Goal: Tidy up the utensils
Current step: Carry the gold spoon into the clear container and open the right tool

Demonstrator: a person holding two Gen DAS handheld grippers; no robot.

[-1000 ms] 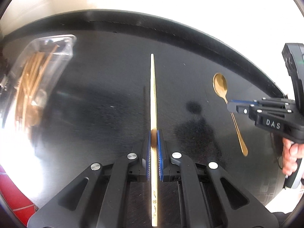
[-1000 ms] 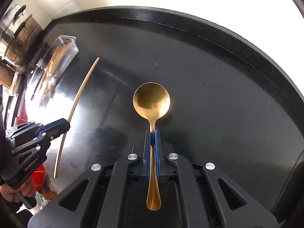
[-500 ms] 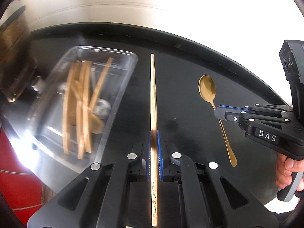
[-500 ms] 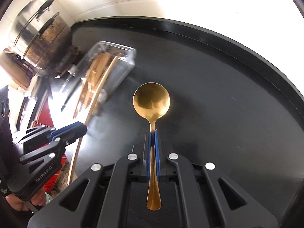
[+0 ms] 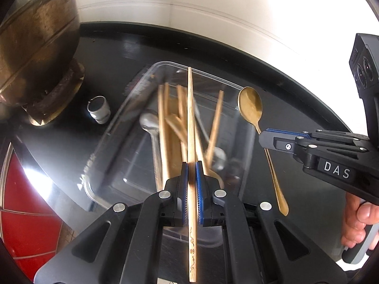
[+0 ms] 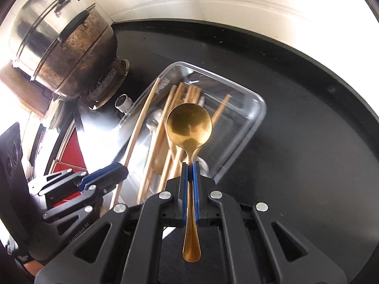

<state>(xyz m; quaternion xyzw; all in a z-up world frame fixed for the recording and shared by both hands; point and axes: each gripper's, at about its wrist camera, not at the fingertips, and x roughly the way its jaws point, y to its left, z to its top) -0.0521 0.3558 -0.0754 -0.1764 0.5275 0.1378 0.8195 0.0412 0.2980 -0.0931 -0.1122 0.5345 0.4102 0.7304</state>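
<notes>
My left gripper is shut on a wooden chopstick and holds it over a clear plastic container. The container holds several wooden chopsticks and silver spoons. My right gripper is shut on a gold spoon and holds it above the near end of the container. The right gripper with its spoon also shows at the right of the left wrist view. The left gripper with its chopstick shows at the left of the right wrist view.
A large metal steamer pot stands at the back left, close to the container. A small silver cap sits between pot and container. The round black table's rim curves behind. A red floor lies left.
Both grippers have moved left with their utensils, from bare table to above the container. The pot has come into view.
</notes>
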